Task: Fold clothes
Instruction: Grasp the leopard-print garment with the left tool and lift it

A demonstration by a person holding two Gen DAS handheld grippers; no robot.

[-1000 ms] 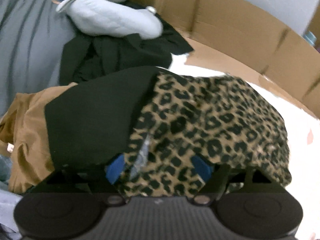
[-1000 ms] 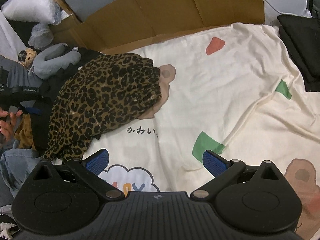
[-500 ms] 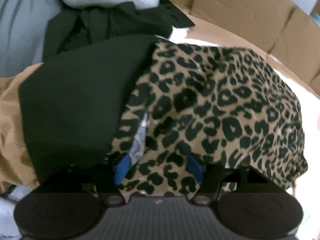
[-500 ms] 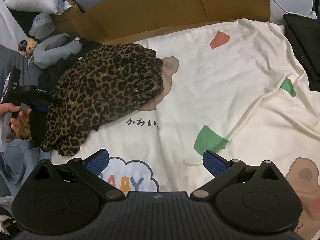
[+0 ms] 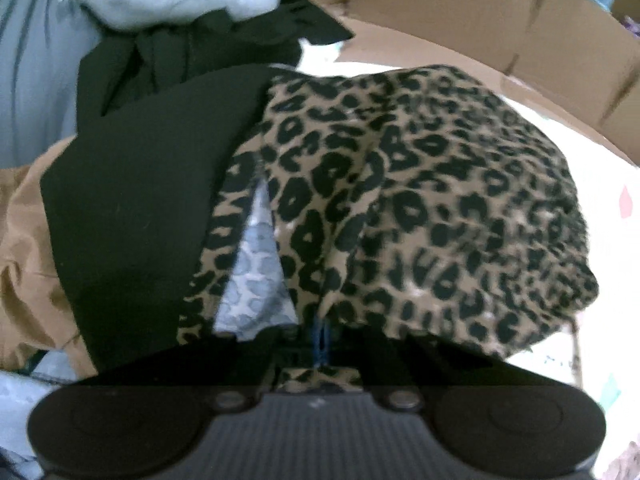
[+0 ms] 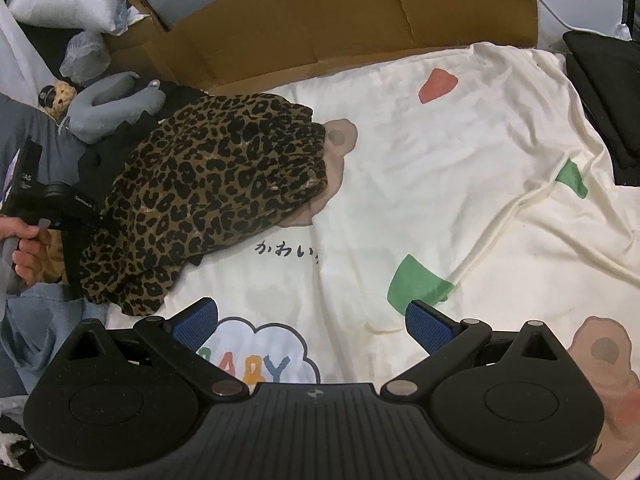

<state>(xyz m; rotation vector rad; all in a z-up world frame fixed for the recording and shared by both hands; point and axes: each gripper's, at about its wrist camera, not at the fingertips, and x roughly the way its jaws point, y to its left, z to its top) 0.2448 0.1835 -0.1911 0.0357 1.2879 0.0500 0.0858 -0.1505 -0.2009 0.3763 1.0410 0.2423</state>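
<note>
**Left gripper pinches the leopard garment at its near edge**

Cream cotton bedding printed with bears and coloured patches serves as the folding surface, with brown cardboard panels standing beyond it. One leopard-print fabric garment lies bunched ahead of the left gripper, whose jaws have come together on a fold of its near hem, probably to drag it out onto open bedding. One black garment lies beside it to that gripper's left. The right gripper hangs over bare bedding, its two blue pads spread wide with nothing between them, apparently waiting to take a second corner. The leopard garment sits ahead and to its left.
</note>
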